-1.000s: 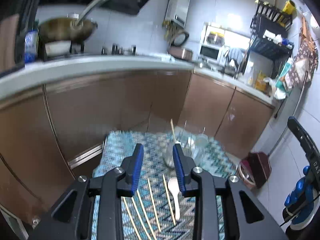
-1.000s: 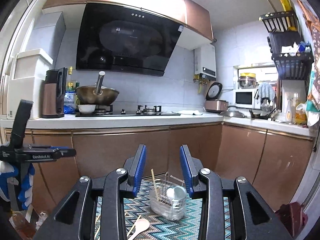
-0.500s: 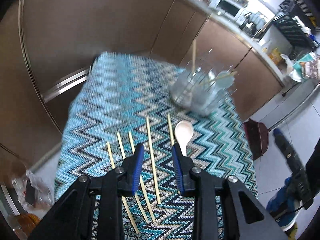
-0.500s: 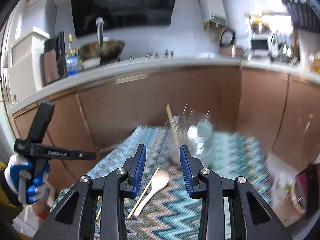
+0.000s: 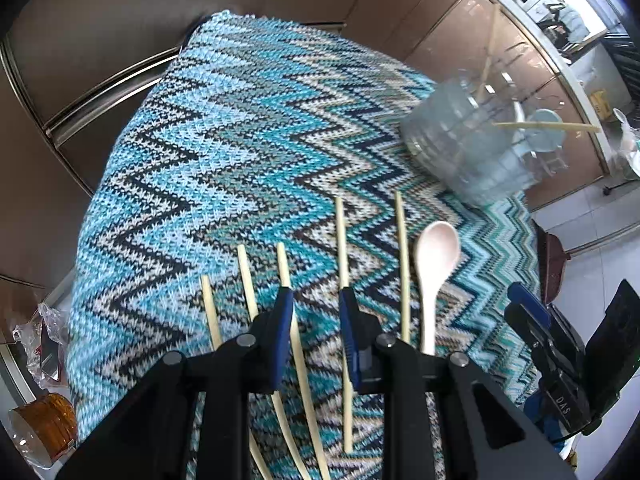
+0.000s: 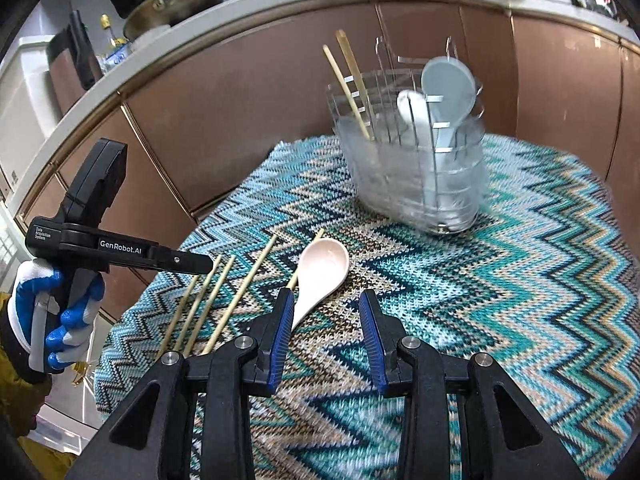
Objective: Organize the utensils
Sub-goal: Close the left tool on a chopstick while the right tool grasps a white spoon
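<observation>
Both tongs gape empty: left tongs (image 5: 314, 300) above five pale wooden chopsticks (image 5: 402, 264) on the zigzag-knit blue cloth (image 5: 224, 152), right tongs (image 6: 326, 300) beside the cream plastic spoon (image 6: 320, 268). Beyond stands a clear ribbed utensil holder (image 6: 416, 176) containing chopsticks and spoons.

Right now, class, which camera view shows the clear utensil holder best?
The right wrist view: the utensil holder stands near centre, with chopsticks and spoons inside plainly visible. The left wrist view puts it at the right edge, blurred and distorted, its contents hard to read.
</observation>
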Tool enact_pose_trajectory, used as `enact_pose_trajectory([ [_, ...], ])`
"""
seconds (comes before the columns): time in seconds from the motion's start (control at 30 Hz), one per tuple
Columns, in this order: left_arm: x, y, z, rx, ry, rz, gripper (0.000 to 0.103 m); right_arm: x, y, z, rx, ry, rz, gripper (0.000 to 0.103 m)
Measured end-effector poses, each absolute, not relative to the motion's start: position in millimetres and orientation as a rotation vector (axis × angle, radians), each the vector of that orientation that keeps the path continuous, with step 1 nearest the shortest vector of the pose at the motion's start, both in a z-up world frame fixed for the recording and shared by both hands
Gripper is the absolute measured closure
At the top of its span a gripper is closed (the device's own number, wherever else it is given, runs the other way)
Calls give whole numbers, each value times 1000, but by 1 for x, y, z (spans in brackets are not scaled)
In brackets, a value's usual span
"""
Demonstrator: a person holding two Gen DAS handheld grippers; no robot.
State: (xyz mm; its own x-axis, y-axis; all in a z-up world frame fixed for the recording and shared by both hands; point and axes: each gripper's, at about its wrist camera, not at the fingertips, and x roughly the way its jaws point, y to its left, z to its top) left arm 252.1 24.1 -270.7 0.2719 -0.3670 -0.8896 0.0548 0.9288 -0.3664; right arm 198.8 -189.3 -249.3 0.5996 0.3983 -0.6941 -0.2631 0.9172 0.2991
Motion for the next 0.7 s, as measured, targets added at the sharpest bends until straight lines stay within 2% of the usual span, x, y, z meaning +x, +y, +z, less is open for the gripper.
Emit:
enact_pose_trajectory([
  [0.53, 275, 20, -295, -280, 1330, -261, 85, 271, -173, -285, 122, 939, 454, 69],
  [0.63, 276, 18, -296, -275, 1330, -255, 85, 280, -172, -289, 119, 950, 472, 71],
  [0.7, 277, 15, -297, -271, 1328, -250, 85, 286, -171, -292, 130, 959, 495, 77],
])
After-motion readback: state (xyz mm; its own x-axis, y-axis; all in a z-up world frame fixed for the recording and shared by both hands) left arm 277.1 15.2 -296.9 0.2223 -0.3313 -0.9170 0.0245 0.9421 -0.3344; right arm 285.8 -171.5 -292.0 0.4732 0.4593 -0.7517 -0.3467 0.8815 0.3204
